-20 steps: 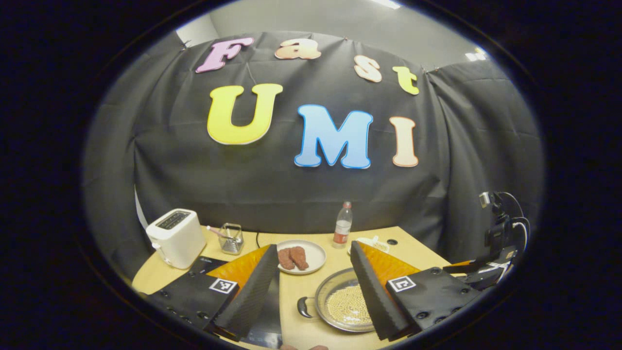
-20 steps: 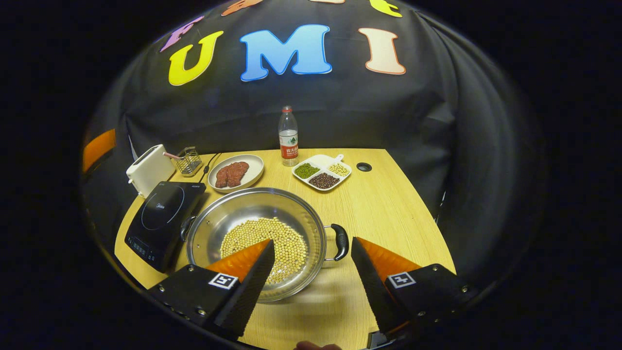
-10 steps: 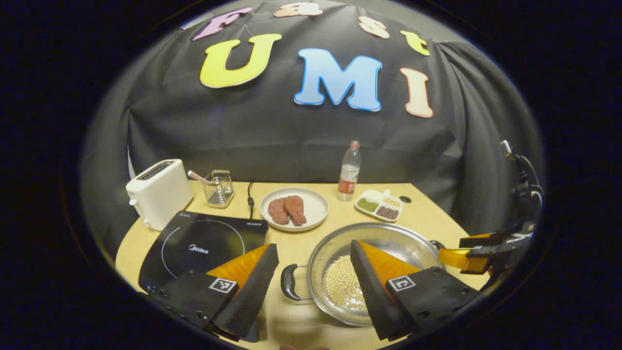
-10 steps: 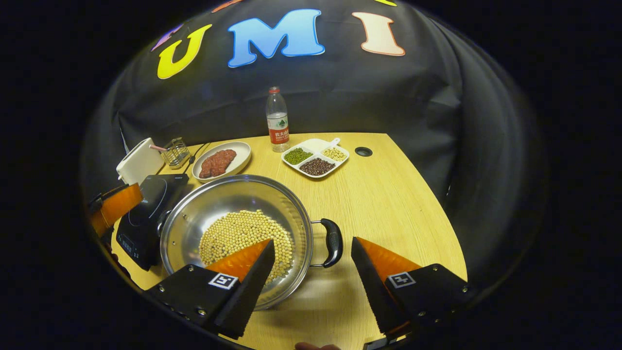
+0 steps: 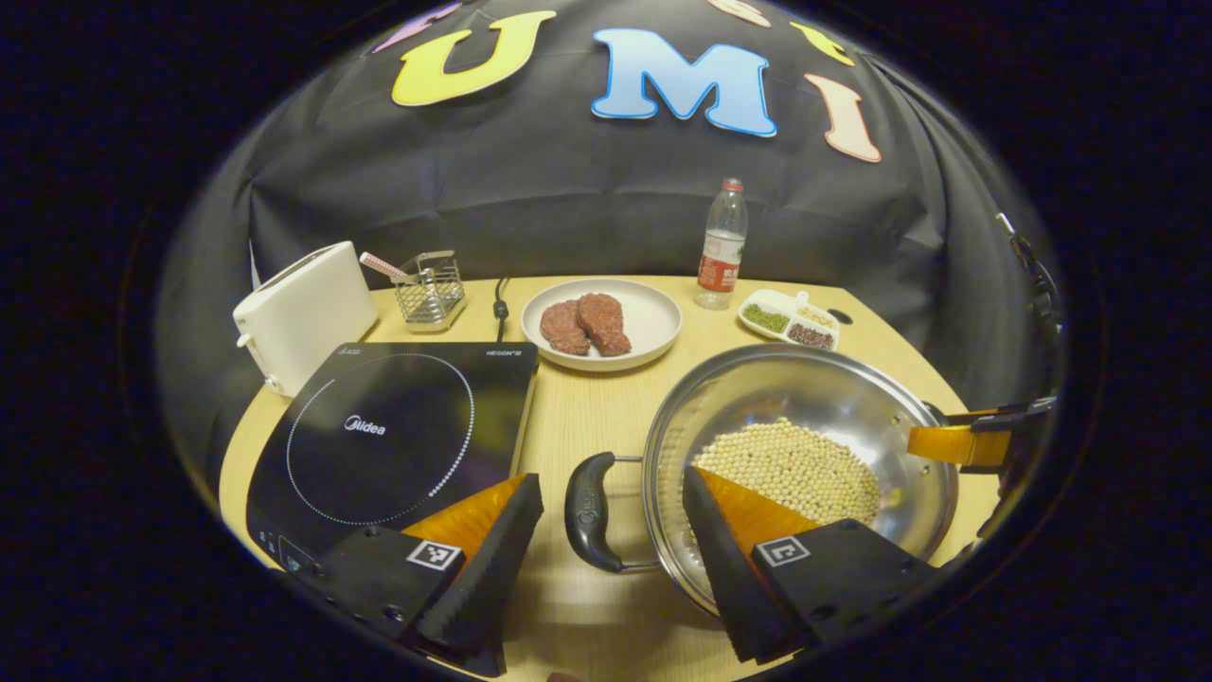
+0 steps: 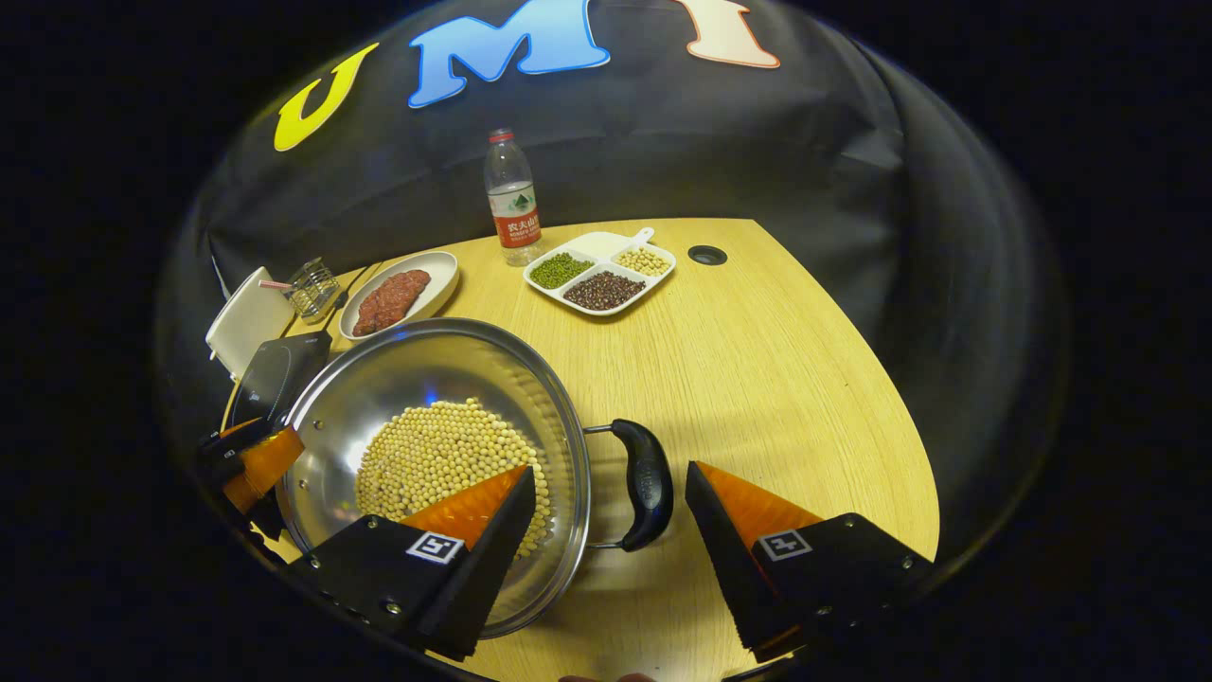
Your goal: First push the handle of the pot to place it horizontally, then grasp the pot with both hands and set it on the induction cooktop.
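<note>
A steel pot (image 5: 805, 388) holding soybeans (image 5: 795, 469) sits on the wooden table, to the right of the black induction cooktop (image 5: 398, 436). In the left gripper view, my left gripper (image 5: 611, 483) is open, and the pot's black left handle (image 5: 589, 511) lies between its fingers without touching them. In the right gripper view, my right gripper (image 6: 611, 472) is open around the pot's right handle (image 6: 649, 483). The pot (image 6: 417, 369) lies to its left, with the cooktop (image 6: 279, 374) beyond. Each view shows the other gripper at the pot's far side.
Along the back stand a white toaster (image 5: 303, 313), a wire basket (image 5: 428, 289), a plate of meat (image 5: 601, 324), a water bottle (image 5: 720, 246) and a divided dish of beans (image 5: 791, 317). Bare table (image 6: 776, 360) lies right of the pot.
Both grippers have tilted down and come closer to the pot. Each handle now lies between a gripper's open fingers. The pot looks unmoved.
</note>
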`<act>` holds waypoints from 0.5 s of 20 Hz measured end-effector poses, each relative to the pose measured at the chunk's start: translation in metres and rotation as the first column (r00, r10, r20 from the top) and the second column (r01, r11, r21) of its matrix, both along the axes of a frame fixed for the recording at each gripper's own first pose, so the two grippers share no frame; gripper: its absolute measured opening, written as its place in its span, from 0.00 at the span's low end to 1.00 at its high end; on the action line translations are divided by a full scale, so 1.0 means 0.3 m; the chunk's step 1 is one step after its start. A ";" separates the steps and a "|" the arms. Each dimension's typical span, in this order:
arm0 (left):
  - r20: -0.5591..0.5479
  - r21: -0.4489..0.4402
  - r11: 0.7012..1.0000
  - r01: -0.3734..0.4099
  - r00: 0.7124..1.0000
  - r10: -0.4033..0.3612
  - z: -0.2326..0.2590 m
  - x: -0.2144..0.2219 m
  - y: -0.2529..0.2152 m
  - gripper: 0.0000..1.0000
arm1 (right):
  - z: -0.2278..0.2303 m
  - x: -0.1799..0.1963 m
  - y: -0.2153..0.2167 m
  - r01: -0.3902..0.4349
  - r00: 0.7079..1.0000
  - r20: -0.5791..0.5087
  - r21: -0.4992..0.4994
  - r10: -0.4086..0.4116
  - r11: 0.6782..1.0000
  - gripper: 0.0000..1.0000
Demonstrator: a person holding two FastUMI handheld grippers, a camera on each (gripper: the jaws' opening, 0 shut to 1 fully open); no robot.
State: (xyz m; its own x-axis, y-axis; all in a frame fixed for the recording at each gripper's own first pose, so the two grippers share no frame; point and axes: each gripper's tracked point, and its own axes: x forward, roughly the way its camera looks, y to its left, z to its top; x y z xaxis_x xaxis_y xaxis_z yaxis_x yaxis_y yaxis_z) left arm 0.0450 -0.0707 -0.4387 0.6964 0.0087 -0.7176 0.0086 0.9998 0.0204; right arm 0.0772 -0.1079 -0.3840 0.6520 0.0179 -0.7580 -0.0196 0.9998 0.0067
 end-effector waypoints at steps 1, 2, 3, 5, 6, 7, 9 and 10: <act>-0.007 0.007 1.000 0.003 1.000 -0.003 -0.014 0.003 0.001 0.98 | -0.007 0.006 -0.002 0.000 1.000 -0.004 -0.005 0.000 1.000 0.98; -0.015 0.015 1.000 0.006 1.000 -0.006 -0.026 0.000 0.000 0.97 | -0.020 0.009 -0.004 -0.007 1.000 -0.006 -0.005 0.007 1.000 0.96; -0.022 0.024 1.000 0.006 1.000 -0.006 -0.035 -0.002 0.004 0.96 | -0.029 0.013 -0.006 -0.010 1.000 -0.010 -0.011 0.010 1.000 0.91; -0.026 0.035 0.999 0.005 1.000 -0.004 -0.040 0.004 0.008 0.97 | -0.046 0.019 -0.006 -0.020 1.000 -0.014 -0.015 0.020 1.000 0.87; -0.025 0.048 0.999 0.002 1.000 -0.001 -0.045 0.007 0.014 0.93 | -0.058 0.020 -0.009 -0.023 1.000 -0.018 -0.019 0.023 1.000 0.82; -0.027 0.049 0.999 0.006 1.000 -0.005 -0.050 0.012 0.013 0.89 | -0.064 0.024 -0.018 -0.021 1.000 -0.021 -0.024 0.021 0.999 0.82; -0.025 0.061 0.998 0.025 0.999 -0.023 -0.050 0.013 -0.006 0.80 | -0.078 0.029 -0.006 -0.020 0.999 -0.030 0.013 0.020 1.000 0.70; -0.027 0.077 0.996 0.033 0.999 -0.031 -0.052 0.012 0.001 0.72 | -0.085 0.029 -0.006 -0.021 0.999 -0.037 0.019 0.022 1.000 0.61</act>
